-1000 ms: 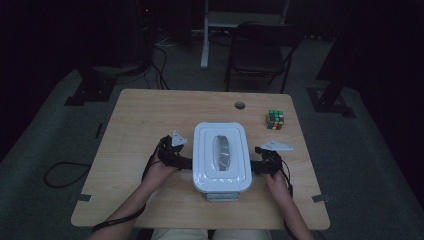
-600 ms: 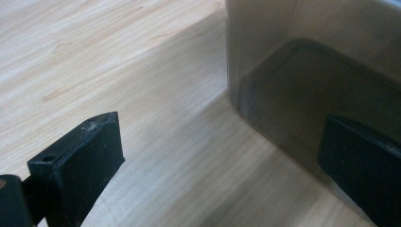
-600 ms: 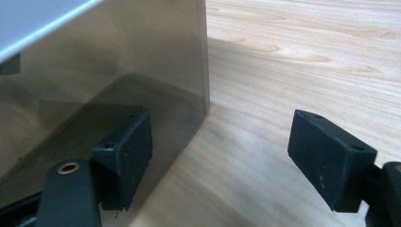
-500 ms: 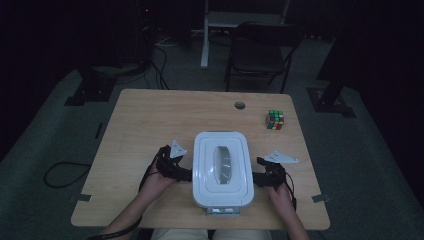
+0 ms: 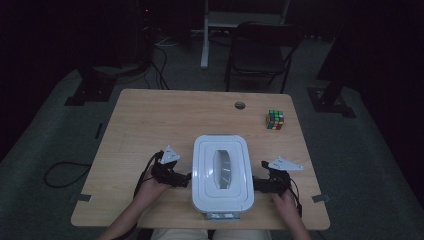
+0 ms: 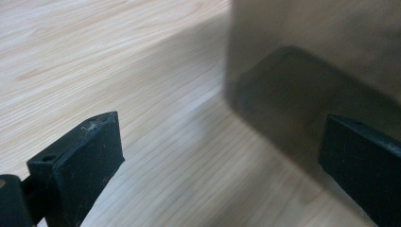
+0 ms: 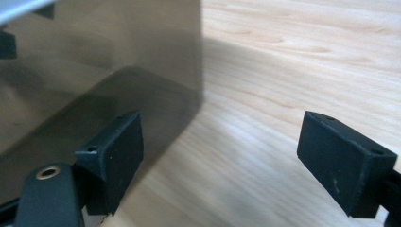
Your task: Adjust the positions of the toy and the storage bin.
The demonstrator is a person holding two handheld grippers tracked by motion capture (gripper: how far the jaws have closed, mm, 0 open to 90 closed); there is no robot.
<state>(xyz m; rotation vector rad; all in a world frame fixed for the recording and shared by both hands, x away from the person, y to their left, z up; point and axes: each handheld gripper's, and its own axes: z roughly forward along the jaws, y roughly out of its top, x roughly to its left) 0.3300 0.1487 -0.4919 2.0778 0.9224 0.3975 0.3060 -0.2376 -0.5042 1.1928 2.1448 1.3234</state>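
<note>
A white lidded box (image 5: 221, 175) with a clear window in its lid stands near the table's front edge. My left gripper (image 5: 187, 179) points at its left side, and my right gripper (image 5: 256, 185) points at its right side. In the left gripper view the jaws (image 6: 227, 156) stand wide apart over bare wood, with the box's dark wall (image 6: 321, 56) just ahead on the right. The right gripper's jaws (image 7: 227, 156) have just been opening. They now stand wide with nothing between them, and the box's wall (image 7: 94, 71) lies just ahead of the left jaw.
A Rubik's cube (image 5: 274, 119) sits at the table's far right. A small round hole (image 5: 240, 105) lies near the far edge of the wooden table (image 5: 150, 120). A folding chair (image 5: 260, 55) and stand legs are on the floor beyond.
The white box has come toward the table's front edge, with both hands and grippers at its sides moving back along with it.
</note>
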